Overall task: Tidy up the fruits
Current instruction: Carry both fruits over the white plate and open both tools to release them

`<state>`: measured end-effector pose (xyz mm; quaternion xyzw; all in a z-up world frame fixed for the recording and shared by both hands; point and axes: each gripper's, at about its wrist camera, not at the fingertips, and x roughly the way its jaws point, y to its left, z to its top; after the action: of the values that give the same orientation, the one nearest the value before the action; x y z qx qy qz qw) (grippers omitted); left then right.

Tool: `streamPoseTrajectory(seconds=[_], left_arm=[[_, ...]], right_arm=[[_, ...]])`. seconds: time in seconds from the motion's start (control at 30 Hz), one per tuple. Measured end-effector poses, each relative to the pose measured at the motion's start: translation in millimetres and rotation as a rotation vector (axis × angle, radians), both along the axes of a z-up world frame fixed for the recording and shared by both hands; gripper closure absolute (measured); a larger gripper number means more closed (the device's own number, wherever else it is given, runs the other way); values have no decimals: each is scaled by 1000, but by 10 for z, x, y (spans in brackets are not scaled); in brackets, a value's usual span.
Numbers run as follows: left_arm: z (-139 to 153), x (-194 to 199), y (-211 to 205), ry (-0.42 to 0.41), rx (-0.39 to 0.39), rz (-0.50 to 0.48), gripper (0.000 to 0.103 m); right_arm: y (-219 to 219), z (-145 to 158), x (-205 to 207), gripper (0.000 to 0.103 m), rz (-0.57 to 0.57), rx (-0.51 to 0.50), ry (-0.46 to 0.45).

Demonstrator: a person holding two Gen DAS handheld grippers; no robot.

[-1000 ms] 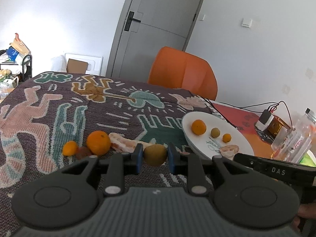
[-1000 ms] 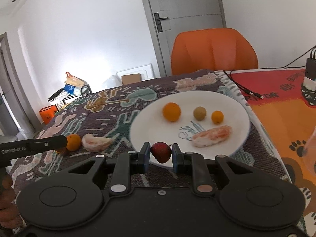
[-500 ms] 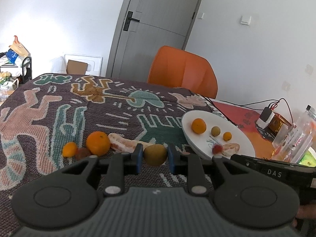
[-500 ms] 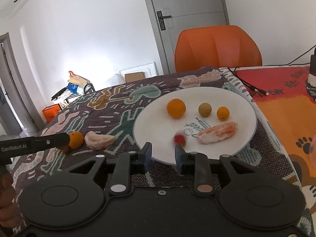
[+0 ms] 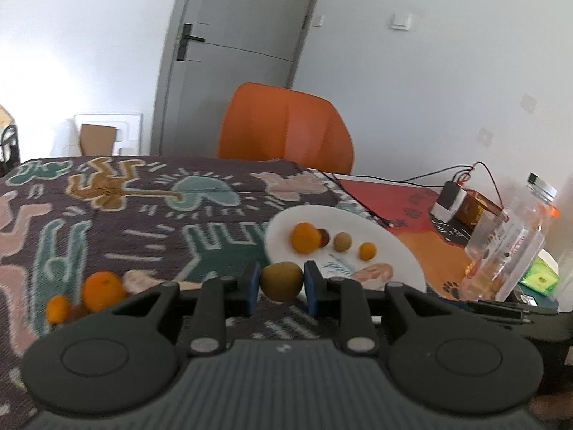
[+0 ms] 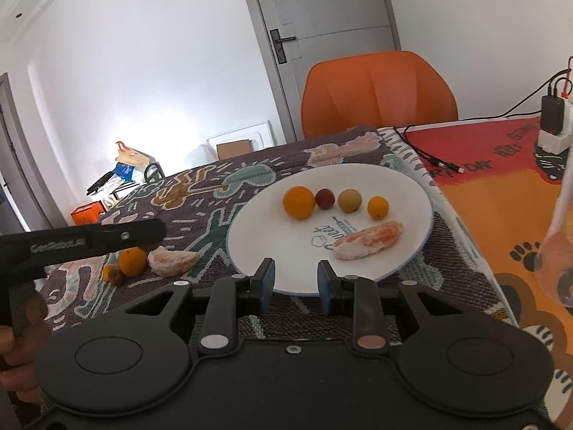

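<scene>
Holding a brownish-green kiwi [image 5: 281, 281] between its blue pads, the left hand-held gripper [image 5: 280, 286] hangs above the table near the left rim of the white plate [image 6: 412, 193]. The kiwi is oval, dull-skinned, its long axis running crosswise from pad to pad. The right hand-held gripper [image 6: 294, 286] stands with its jaws parted and nothing between them, just at the near rim of the plate.

On the plate a row runs left to right: a round orange [image 6: 299, 202], a small dark red fruit [image 6: 325, 198] touching it, a tan-green round fruit [image 6: 349, 200], and a small orange kumquat-like fruit [image 6: 378, 207]. Nearer the rim lies a peeled citrus segment [image 6: 369, 240], pale and pithy, its long axis slanting up to the right. Blue script is printed at the plate's centre, seen upside down and not legible.

Left of the plate, on the woven patterned cloth [image 6: 200, 193], sit another peeled segment [image 6: 172, 261], an orange [image 6: 133, 261], a smaller orange fruit [image 6: 106, 271] and a dark brown fruit [image 6: 117, 278], clustered and touching. The left tool's black side bar reads "GenRobot.AI" in the right wrist view. An orange chair [image 6: 379, 93] stands behind the table.
</scene>
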<state>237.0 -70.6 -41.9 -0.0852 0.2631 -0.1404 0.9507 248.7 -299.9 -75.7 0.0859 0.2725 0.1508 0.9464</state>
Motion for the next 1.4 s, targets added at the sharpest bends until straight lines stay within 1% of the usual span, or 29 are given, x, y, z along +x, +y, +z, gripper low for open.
streamPoseTrajectory(seconds=[0.23, 0.4, 0.57, 0.6, 0.63, 0.67, 0.7, 0.73, 0.77, 0.8, 0.9, 0.93, 1.0, 1.1, 1.17, 1.23, 1.3, 1.4], left_arm=[[-59, 136, -260, 10, 22, -62, 78], [-94, 254, -369, 20, 31, -78, 78], [-46, 343, -467, 11, 45, -86, 78], [-30, 346, -481, 3, 51, -80, 73], [-14, 348, -492, -3, 56, -75, 72], [0, 347, -491, -7, 55, -74, 68], [11, 347, -483, -10, 48, -78, 60], [17, 339, -469, -13, 42, -79, 55], [17, 319, -446, -16, 39, -69, 45], [18, 299, -430, -19, 41, -59, 40], [8, 234, -353, -17, 47, -39, 31], [6, 212, -318, -14, 50, -29, 30], [15, 168, -245, -13, 57, -10, 23], [38, 83, -116, -27, 64, 25, 16], [56, 37, -23, -32, 69, 51, 13], [72, -15, 75, -36, 70, 77, 11], [87, -58, 173, -41, 68, 104, 10], [116, -127, 323, -49, 62, 141, 8]], right_arm=[[-77, 2, -47, 67, -24, -3, -2], [-155, -7, -75, 57, -61, -1, -8], [-233, -9, -88, 53, -84, 4, -8], [-246, -11, -89, 51, -87, 6, -7], [-256, -10, -92, 50, -90, 8, -8], [-262, -11, -96, 49, -94, 9, -9], [-263, -13, -100, 48, -94, 9, -9], [-262, -15, -98, 48, -94, 10, -7], [-258, -19, -100, 48, -94, 12, -6], [-255, -25, -102, 48, -94, 15, -5], [-242, -38, -97, 48, -89, 21, -1], [-232, -38, -93, 47, -86, 24, 0], [-206, -33, -96, 43, -82, 29, -3], [-146, -22, -97, 41, -69, 31, -9], [-105, -15, -92, 41, -60, 33, -11], [-69, -9, -89, 41, -51, 37, -12], [-19, 1, -86, 37, -41, 36, -16], [47, 6, -78, 34, -25, 36, -21]])
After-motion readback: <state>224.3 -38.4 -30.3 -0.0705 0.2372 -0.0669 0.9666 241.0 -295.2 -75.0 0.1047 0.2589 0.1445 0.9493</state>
